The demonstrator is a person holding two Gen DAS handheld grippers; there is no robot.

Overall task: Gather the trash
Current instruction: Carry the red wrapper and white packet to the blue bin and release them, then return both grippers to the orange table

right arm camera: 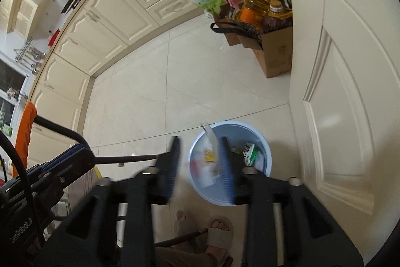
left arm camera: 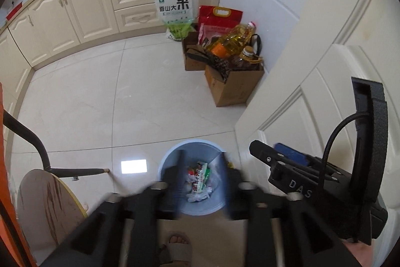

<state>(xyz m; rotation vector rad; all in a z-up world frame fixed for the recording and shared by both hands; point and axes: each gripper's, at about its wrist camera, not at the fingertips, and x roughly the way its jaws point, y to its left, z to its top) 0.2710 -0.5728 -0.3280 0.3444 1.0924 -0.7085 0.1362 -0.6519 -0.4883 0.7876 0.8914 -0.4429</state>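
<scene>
A light blue bin (left arm camera: 170,162) stands on the tiled floor by the door and holds crumpled wrappers, among them a green and white packet (left arm camera: 201,177). My left gripper (left arm camera: 202,167) hovers above it, open, its fingers blurred. A pale translucent scrap (left arm camera: 216,162) shows beside its right-hand finger. In the right wrist view the bin (right arm camera: 265,149) lies below my right gripper (right arm camera: 200,164), which is open. A clear plastic wrapper (right arm camera: 208,149) hangs loose between its fingers, close to the right-hand one, over the bin. The green packet (right arm camera: 250,152) lies inside.
A white door (left arm camera: 312,66) stands right of the bin. Cardboard boxes (left arm camera: 232,84) with oil bottles and rice bags sit in the far corner, against cream cabinets (left arm camera: 75,16). A round wooden seat (left arm camera: 47,199) is at the left. A person's slippered feet (right arm camera: 220,232) stand just behind the bin.
</scene>
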